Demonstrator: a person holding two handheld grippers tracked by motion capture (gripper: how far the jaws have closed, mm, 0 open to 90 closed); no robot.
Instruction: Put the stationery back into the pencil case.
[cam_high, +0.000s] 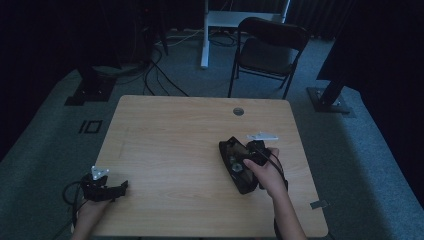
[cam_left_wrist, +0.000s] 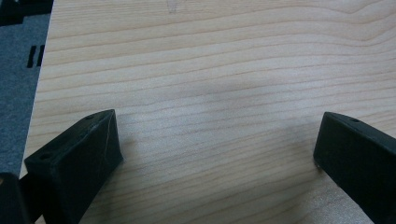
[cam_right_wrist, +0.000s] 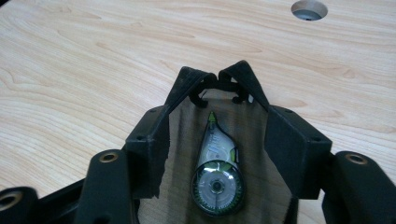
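Pale wooden worktop carries a correction-tape dispenser lying between the half-open right tool, unheld (nib pointing away). Left tool gapes empty, farther off.

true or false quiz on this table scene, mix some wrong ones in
1. The left tongs stand open over bare table wood. True.
2. A correction tape roller lies inside the dark pouch. True.
3. The chair beyond the table is white. False: it is dark.
4. The left tongs are at the pouch. False: the right tongs are there; the left ones sit near the table's near left corner.
5. The table has a round hole near its far edge. True.
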